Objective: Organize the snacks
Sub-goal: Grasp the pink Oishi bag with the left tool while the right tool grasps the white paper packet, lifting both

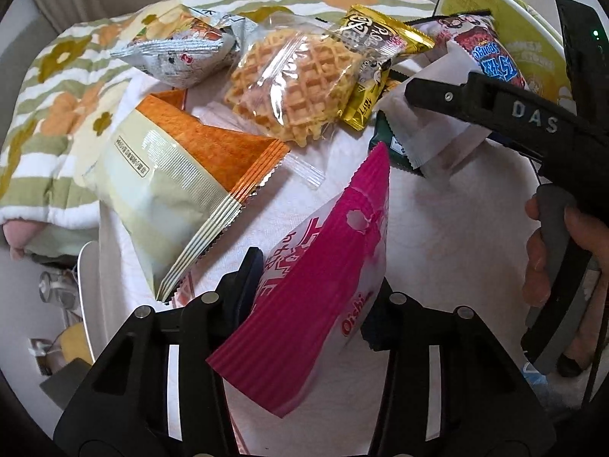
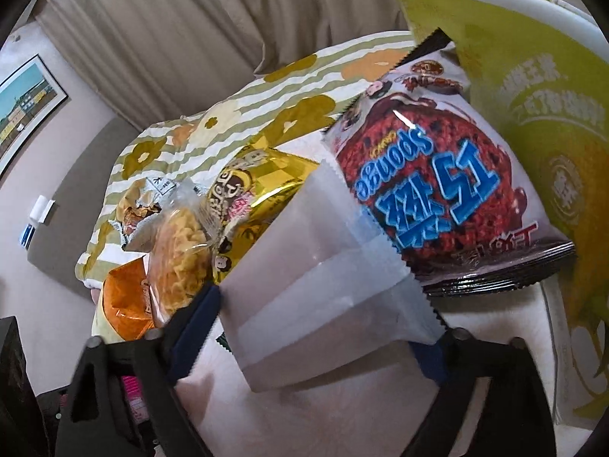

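left gripper (image 1: 304, 297) clenched on pink snack bag (image 1: 323, 274), long axis toward 1 o'clock. right gripper (image 2: 323, 327) straddles white packet (image 2: 323, 251), pads at its edges, grip unconfirmed; packet runs toward 12.

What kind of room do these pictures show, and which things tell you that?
Probably a bedroom or living room in a home. A flowered quilt lies behind the snacks, beige curtains hang at the back, and a framed picture is on the wall.
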The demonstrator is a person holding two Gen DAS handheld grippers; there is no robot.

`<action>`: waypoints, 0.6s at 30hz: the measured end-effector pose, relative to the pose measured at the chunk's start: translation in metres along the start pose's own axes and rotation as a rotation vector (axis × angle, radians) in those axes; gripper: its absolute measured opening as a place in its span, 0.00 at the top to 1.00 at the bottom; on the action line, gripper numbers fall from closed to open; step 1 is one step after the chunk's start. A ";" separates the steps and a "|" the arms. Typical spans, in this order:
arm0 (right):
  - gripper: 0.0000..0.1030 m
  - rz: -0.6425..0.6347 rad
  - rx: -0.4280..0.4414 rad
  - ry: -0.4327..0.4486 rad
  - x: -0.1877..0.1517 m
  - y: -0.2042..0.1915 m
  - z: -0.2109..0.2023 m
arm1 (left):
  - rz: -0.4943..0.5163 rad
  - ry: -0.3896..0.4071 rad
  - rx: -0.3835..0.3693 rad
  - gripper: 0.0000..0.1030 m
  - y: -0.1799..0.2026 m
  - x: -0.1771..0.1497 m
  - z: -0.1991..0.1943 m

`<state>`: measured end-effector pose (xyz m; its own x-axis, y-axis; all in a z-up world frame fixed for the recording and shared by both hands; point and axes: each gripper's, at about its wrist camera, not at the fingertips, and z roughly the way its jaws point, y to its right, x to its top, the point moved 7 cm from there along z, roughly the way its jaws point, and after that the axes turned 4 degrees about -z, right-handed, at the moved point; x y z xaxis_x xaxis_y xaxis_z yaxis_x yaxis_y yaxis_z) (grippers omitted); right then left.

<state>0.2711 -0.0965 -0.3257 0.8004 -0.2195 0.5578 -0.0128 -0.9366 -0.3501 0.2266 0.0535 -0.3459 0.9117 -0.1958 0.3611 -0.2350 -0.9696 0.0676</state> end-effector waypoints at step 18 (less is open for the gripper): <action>0.70 0.052 0.144 0.030 0.004 -0.013 -0.032 | -0.056 0.019 -0.022 0.63 -0.011 -0.002 -0.015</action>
<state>0.2549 -0.0938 -0.2947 0.7829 -0.2762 0.5575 0.0344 -0.8754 -0.4821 0.2228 0.0663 -0.3335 0.9170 -0.1382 0.3740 -0.1914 -0.9755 0.1087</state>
